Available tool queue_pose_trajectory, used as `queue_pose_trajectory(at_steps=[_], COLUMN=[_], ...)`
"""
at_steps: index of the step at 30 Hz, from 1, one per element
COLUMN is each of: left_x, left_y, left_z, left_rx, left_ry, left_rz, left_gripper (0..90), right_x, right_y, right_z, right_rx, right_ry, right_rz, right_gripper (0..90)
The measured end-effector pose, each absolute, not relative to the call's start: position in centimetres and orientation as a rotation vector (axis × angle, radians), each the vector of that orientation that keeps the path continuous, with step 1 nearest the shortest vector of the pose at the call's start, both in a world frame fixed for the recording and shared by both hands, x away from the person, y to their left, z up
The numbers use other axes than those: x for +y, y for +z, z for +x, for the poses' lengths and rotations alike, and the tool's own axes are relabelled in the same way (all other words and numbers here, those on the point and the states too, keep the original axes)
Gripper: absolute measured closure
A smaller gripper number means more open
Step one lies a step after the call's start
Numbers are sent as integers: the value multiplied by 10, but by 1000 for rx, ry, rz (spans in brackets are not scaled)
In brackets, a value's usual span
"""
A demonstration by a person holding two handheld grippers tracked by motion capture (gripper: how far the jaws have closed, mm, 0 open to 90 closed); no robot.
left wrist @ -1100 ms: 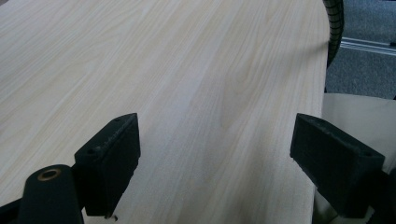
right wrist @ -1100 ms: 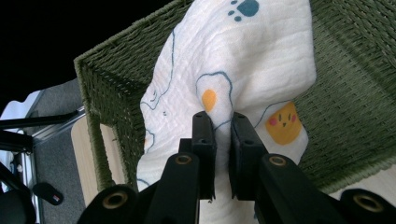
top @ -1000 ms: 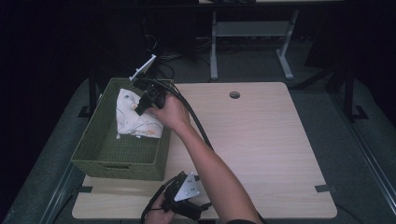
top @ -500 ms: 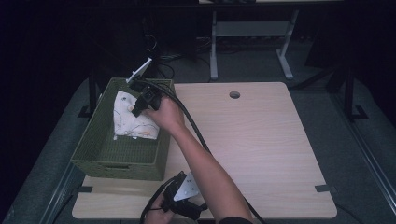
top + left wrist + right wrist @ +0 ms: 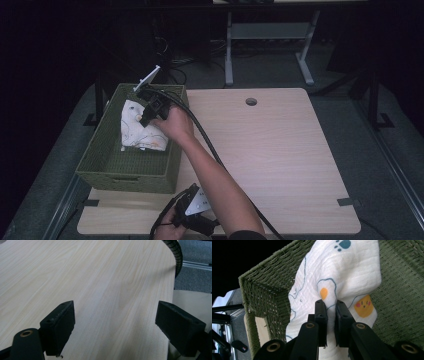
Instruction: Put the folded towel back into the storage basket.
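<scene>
A white cloth [image 5: 135,134] printed with paw marks and small cartoon faces lies in a green woven basket [image 5: 125,175] at the table's left. My right gripper [image 5: 146,117] reaches into the basket from the right. In the right gripper view, the right gripper [image 5: 330,305] is shut on a fold of the cloth [image 5: 347,272], with the basket wall [image 5: 404,290] behind it. My left gripper [image 5: 192,199] rests near the table's front edge. In the left gripper view, the left gripper [image 5: 120,315] is open wide above bare wood, holding nothing.
The light wooden table [image 5: 280,150] stretches to the right of the basket, with a small round hole [image 5: 251,101] near its far edge. A black ribbed cable [image 5: 175,255] runs along the right forearm. A metal frame [image 5: 270,35] stands behind the table.
My right gripper has shifted slightly left and lower in the basket, still holding the cloth, which has settled with it. The left gripper has stayed put.
</scene>
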State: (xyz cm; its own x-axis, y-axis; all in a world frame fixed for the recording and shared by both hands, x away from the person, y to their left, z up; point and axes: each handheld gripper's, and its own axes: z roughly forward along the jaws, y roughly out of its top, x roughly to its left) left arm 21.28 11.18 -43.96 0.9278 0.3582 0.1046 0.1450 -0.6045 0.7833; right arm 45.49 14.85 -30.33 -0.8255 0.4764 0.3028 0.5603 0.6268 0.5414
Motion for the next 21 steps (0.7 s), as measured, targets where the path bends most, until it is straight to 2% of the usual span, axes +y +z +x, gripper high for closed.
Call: queue_pose_trajectory(at_steps=[21], left_x=[112], left_y=[-439], left_z=[211], left_rx=[364], left_ry=[308], left_rz=[2206], left_gripper=[162], right_x=[157], right_y=[-322], right_z=[462], right_rx=[-2685], right_ry=[-933], right_rz=[-905], right_gripper=[800])
